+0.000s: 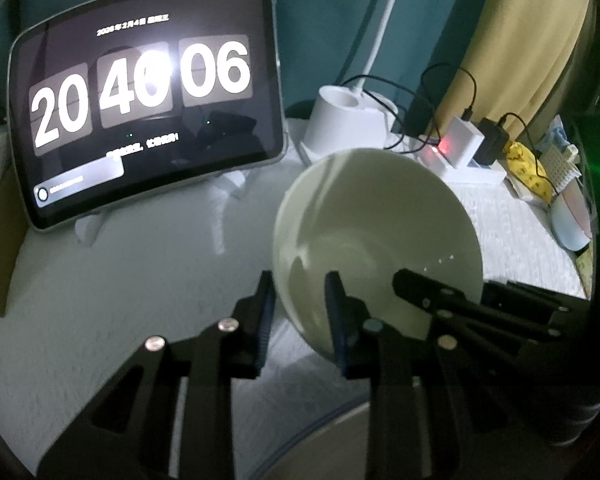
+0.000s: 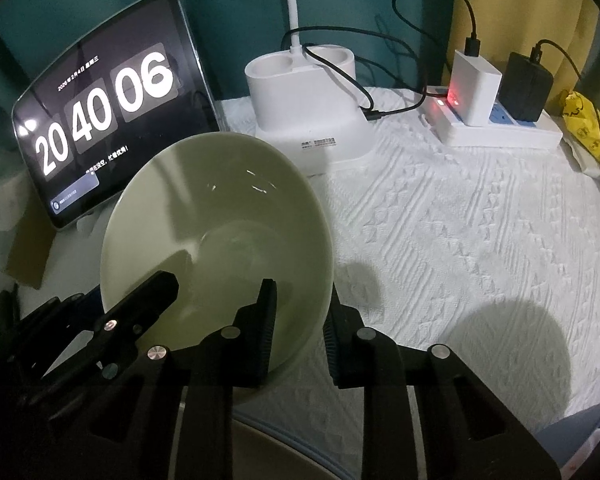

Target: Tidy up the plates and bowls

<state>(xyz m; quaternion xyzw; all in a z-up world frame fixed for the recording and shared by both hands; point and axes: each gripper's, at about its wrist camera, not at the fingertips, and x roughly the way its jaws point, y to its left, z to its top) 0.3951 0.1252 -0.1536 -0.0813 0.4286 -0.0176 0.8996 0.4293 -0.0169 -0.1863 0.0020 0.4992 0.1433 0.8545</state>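
Clearly both grippers have the same pale green bowl (image 1: pixel 376 240), tilted and lifted off the white textured cloth on the worktop (image 2: pixel 480 240). In the left wrist view the left gripper (image 1: pixel 300 316) sits at lower centre, one finger outside the bowl's left wall and the other inside it, so the jaws are closed down on the rim. In the right wrist view the right gripper (image 2: pixel 300 328) does the same on the bowl's right rim, at lower centre of the frame, one finger inside and one outside. Each gripper also appears as a dark shape at the edge of the other's view.

Below the bowl, along the bottom edge of both frames, curves the rim of a grey plate (image 2: pixel 300 436); the bowl seems to hang over it, though how high I cannot tell.

The risks, as I judge them:
- Glazed wall, thin rim grips: if the two grippers pull apart or twist unevenly, the bowl could slip from one and swing.
- A tilted bowl set down on its edge could chip, or skid on the plate.
- The tablet (image 1: pixel 148 104) showing a clock, upper left, and the white lamp base (image 2: pixel 308 112) with its cables stand just behind; a swing forward could knock them.
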